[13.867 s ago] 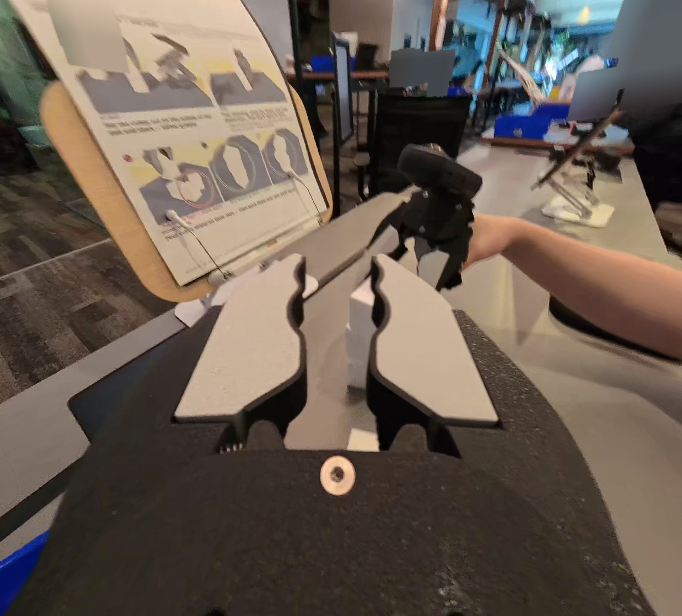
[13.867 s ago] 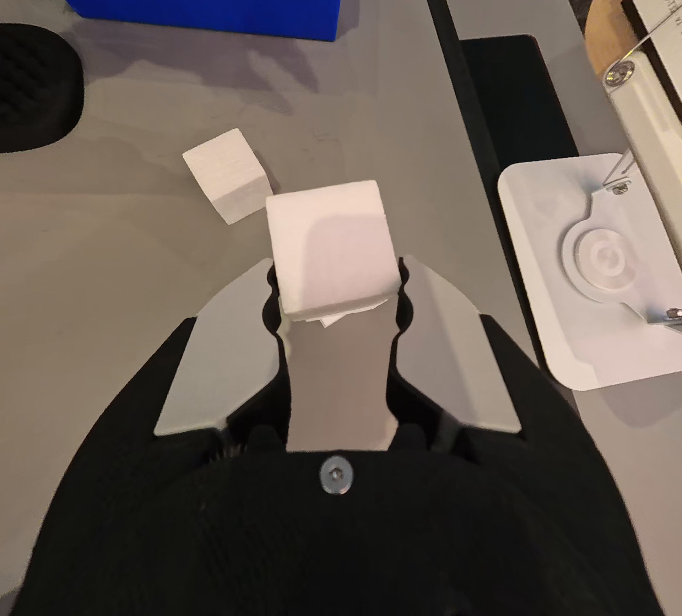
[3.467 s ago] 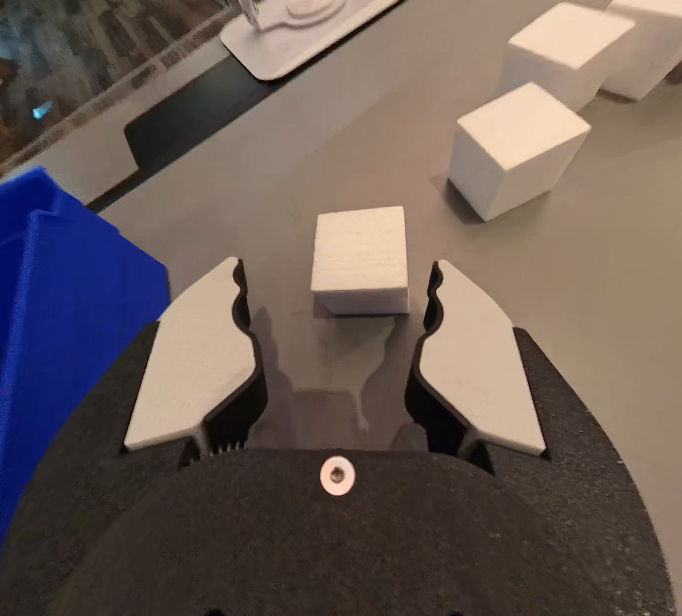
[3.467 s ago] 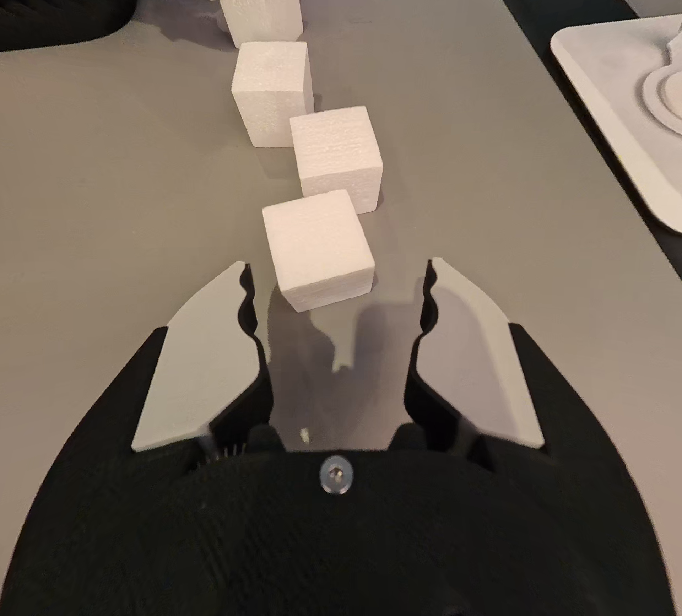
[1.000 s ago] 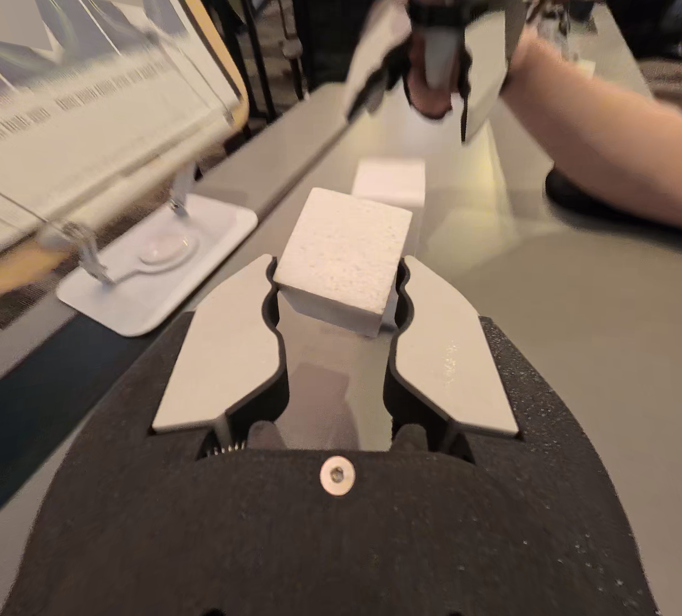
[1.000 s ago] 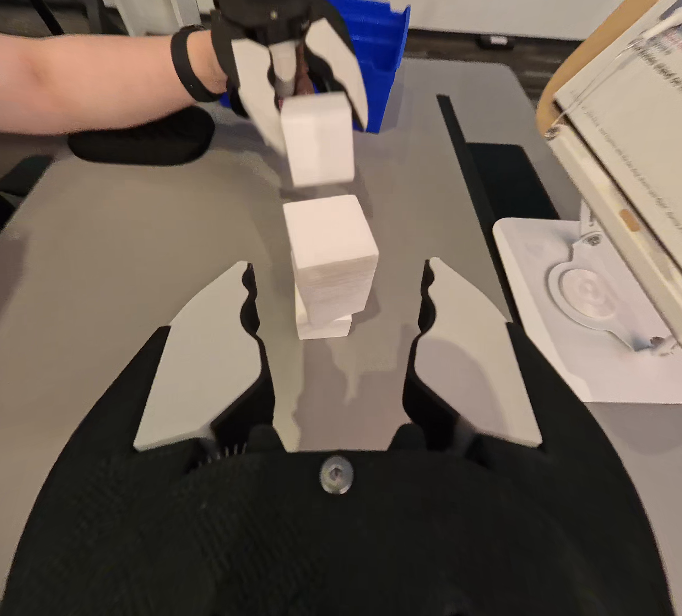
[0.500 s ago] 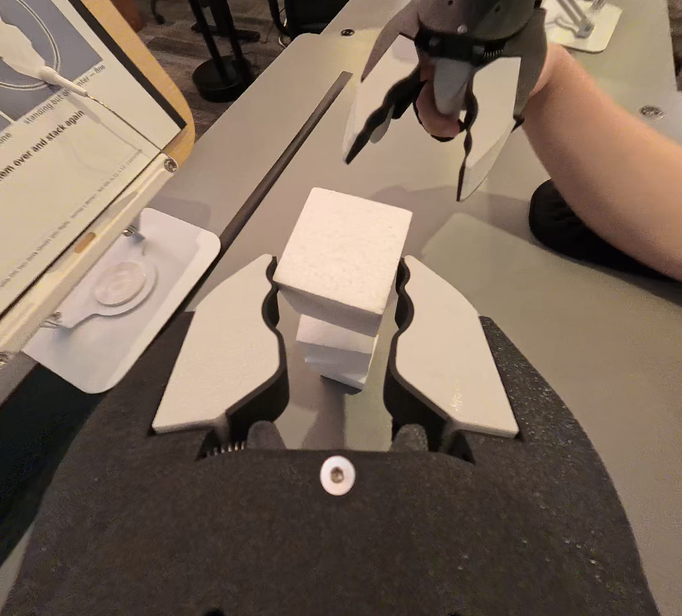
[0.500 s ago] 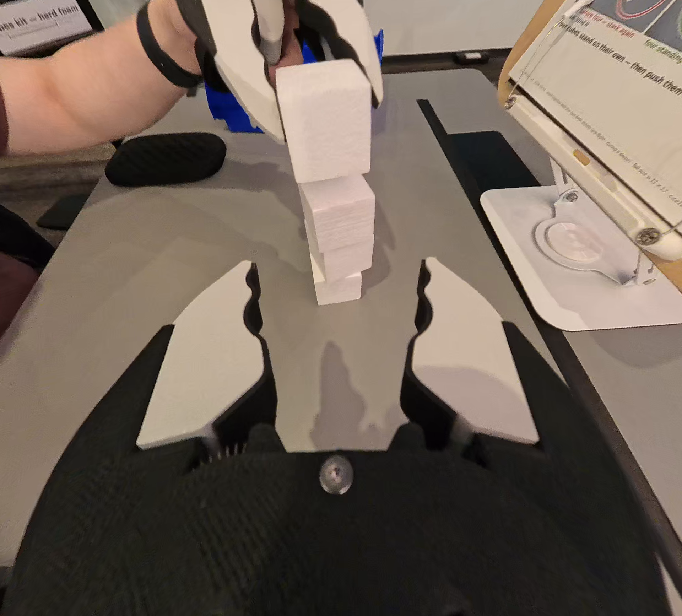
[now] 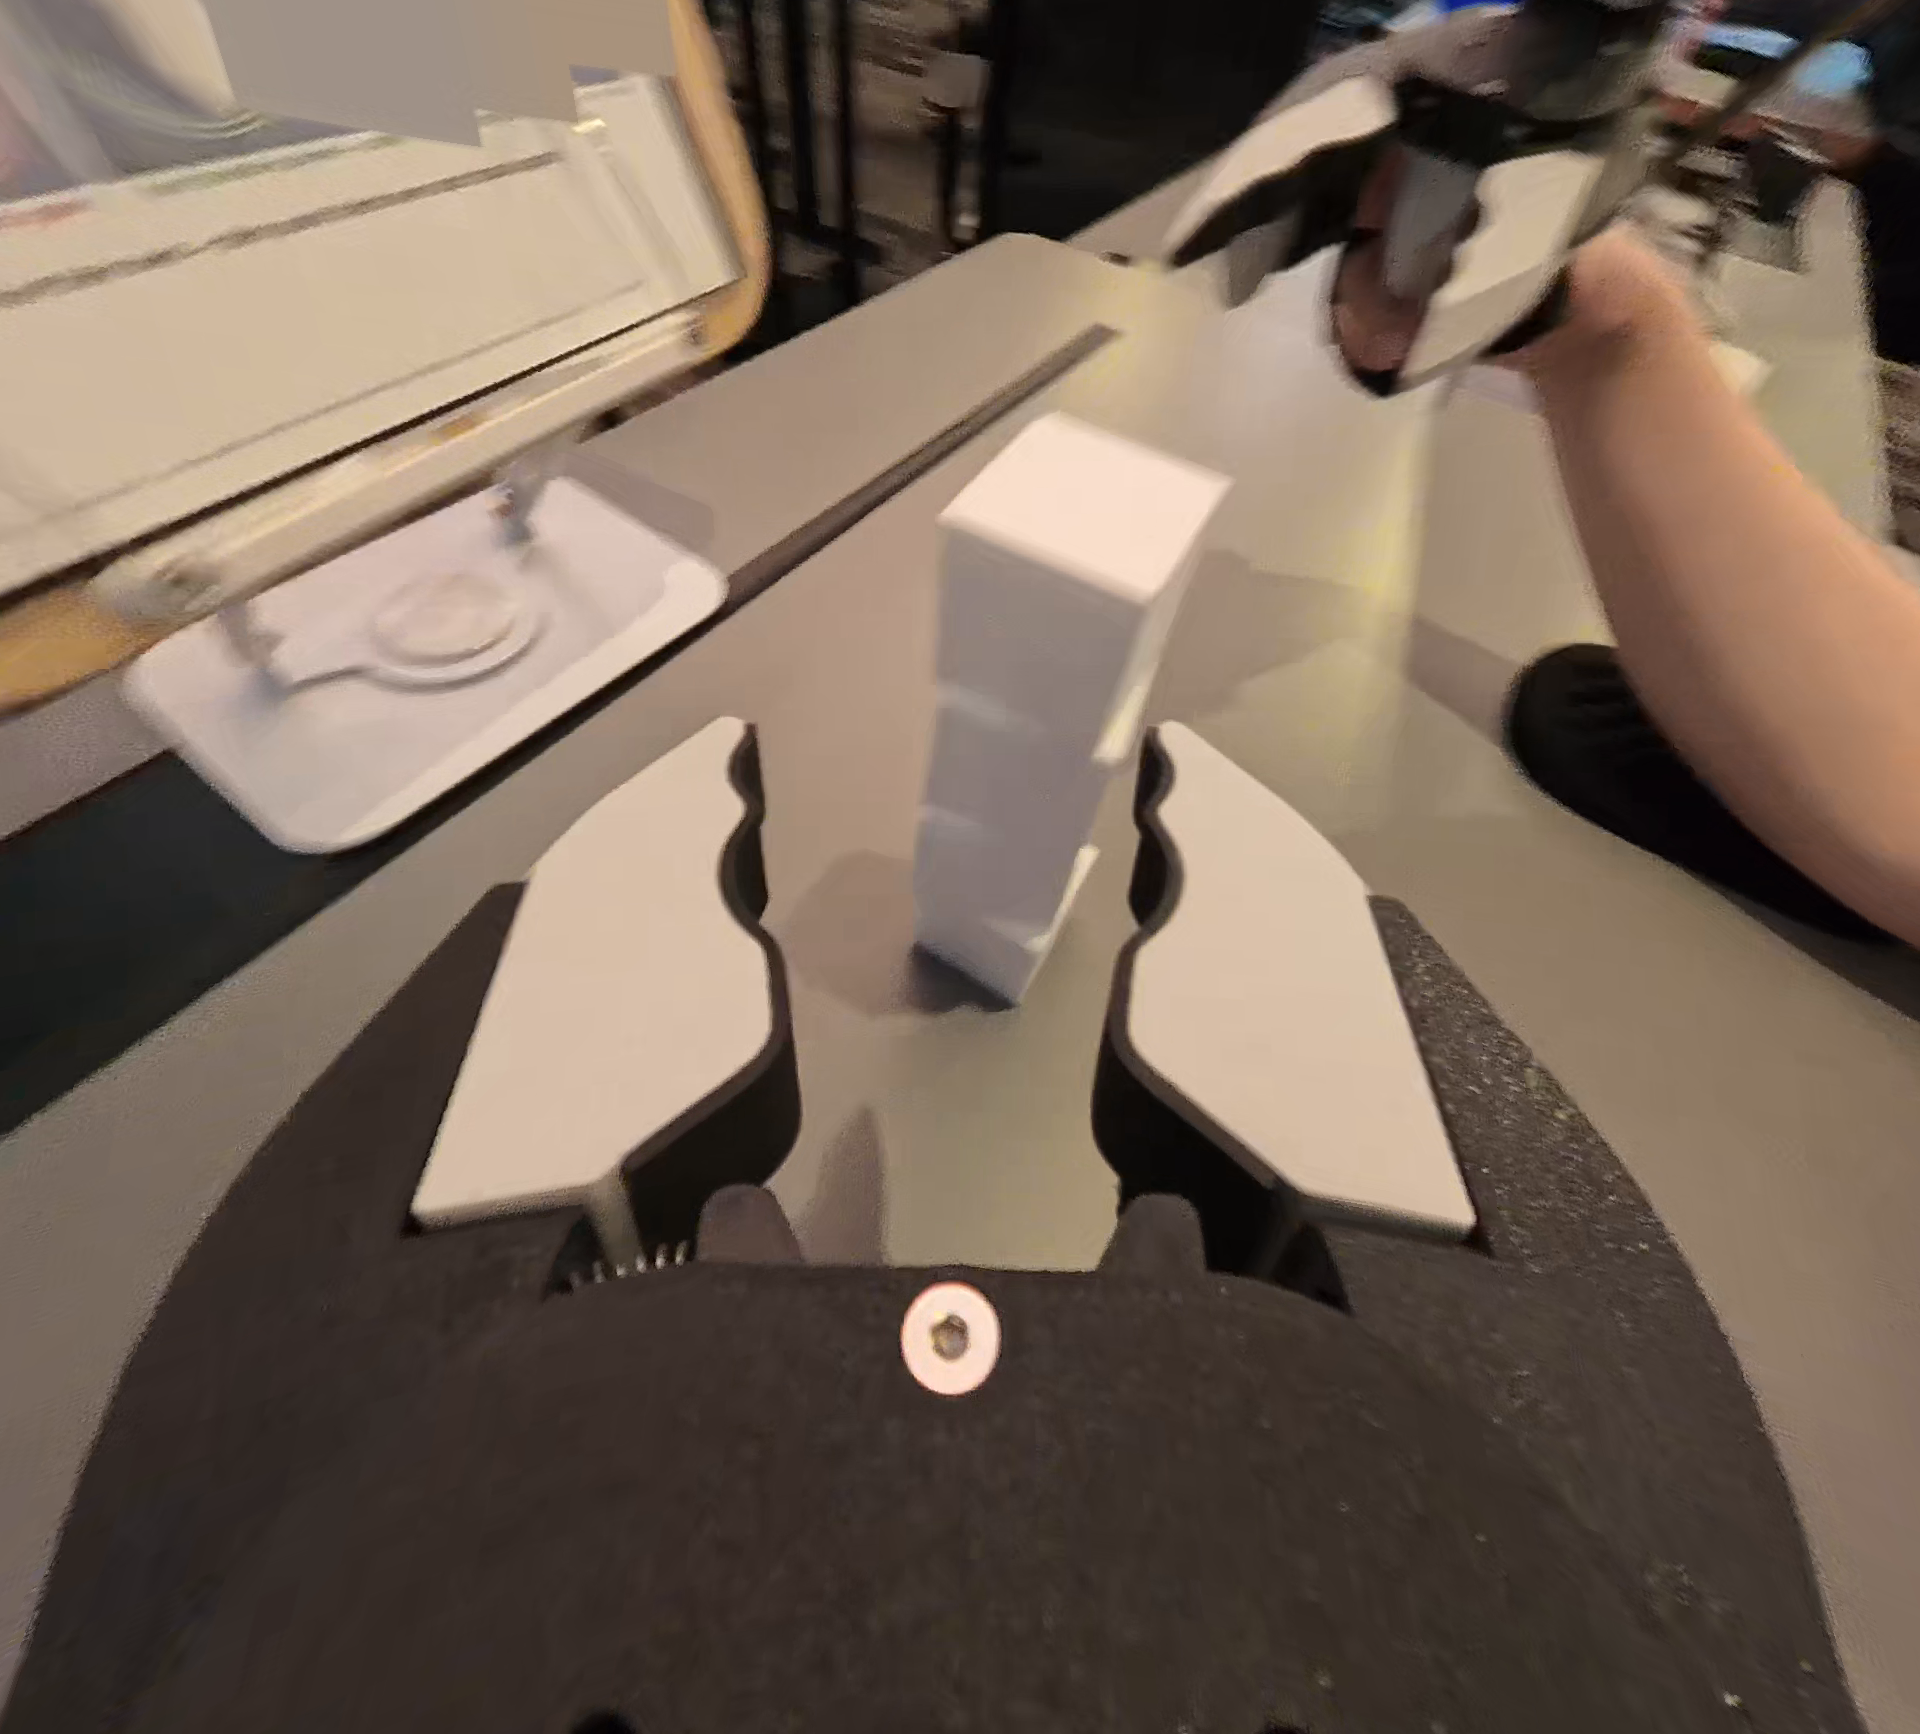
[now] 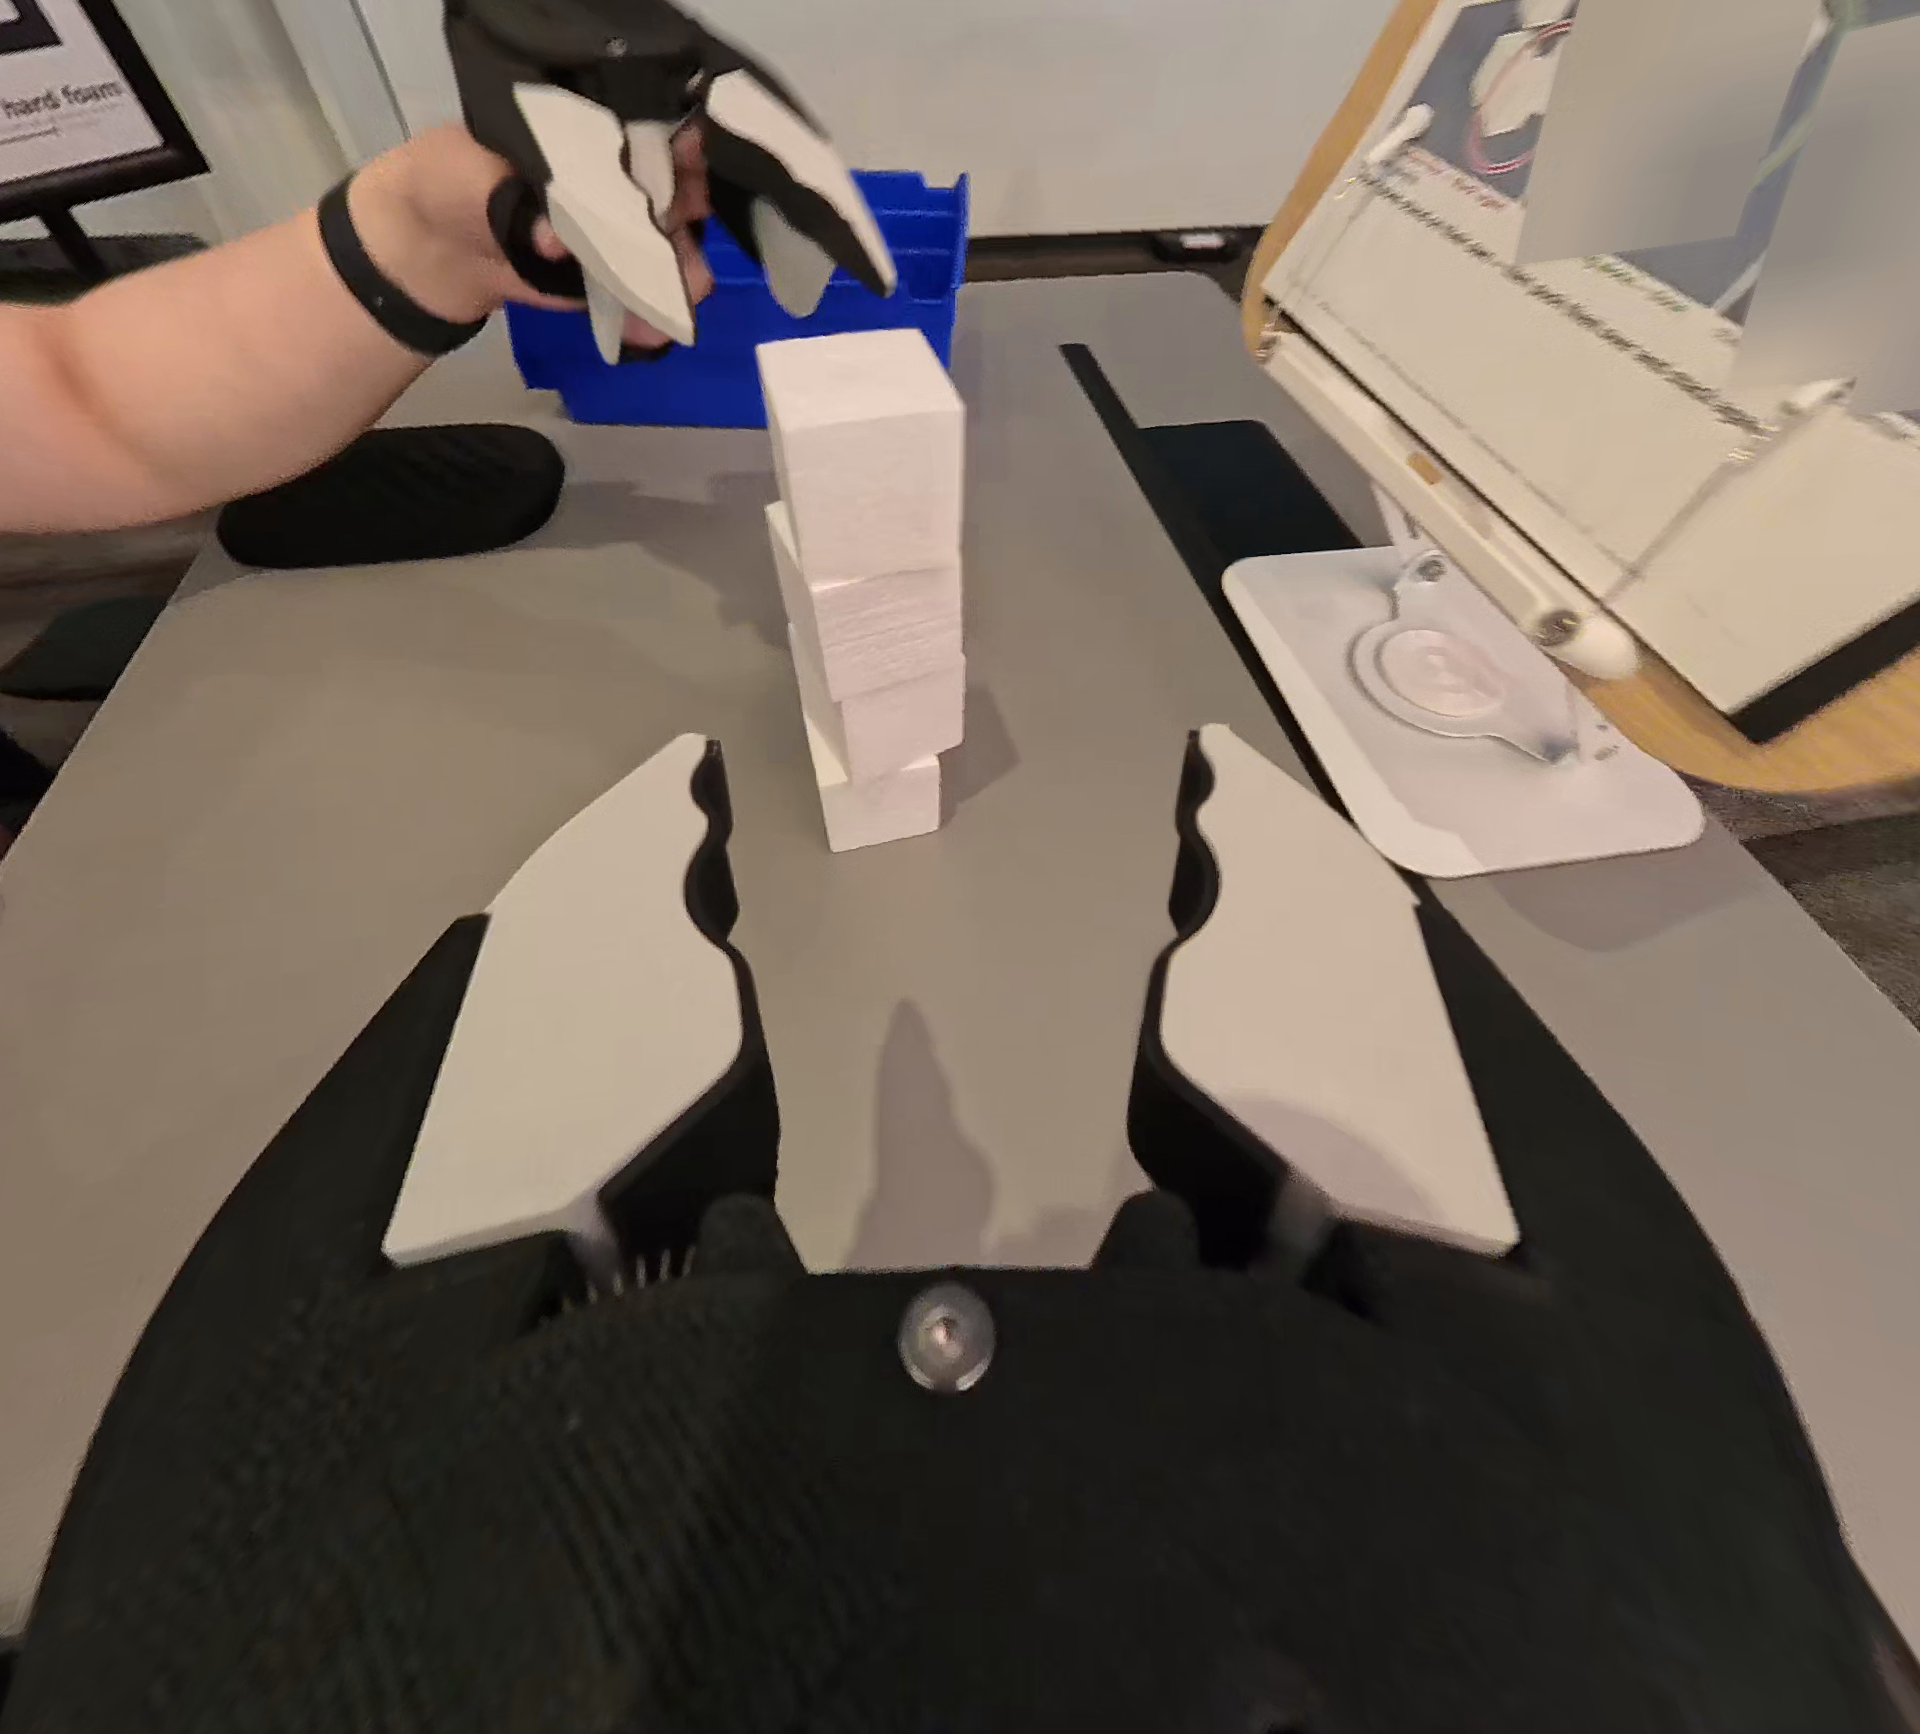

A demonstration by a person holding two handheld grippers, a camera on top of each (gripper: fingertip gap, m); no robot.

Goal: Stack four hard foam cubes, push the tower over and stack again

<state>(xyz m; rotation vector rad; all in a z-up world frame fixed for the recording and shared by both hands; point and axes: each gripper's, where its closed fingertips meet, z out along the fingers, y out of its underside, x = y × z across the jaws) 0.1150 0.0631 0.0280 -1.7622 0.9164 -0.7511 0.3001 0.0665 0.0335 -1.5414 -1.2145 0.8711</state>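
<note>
All four white foam cubes [image 10: 868,583] are stacked in a slightly crooked tower mid-table, just in front of the blue bin [image 10: 914,230]. Left gripper [image 10: 727,302] hovers above the tower, jaws wide and empty; right gripper [image 10: 951,874] too. Next up, I reckon: a sideways shove.

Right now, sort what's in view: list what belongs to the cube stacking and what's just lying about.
Belongs to the job:
four-cube foam tower
left gripper, open
right gripper, open

Lying about:
blue bin
black pad
white stand base
instruction board
</note>
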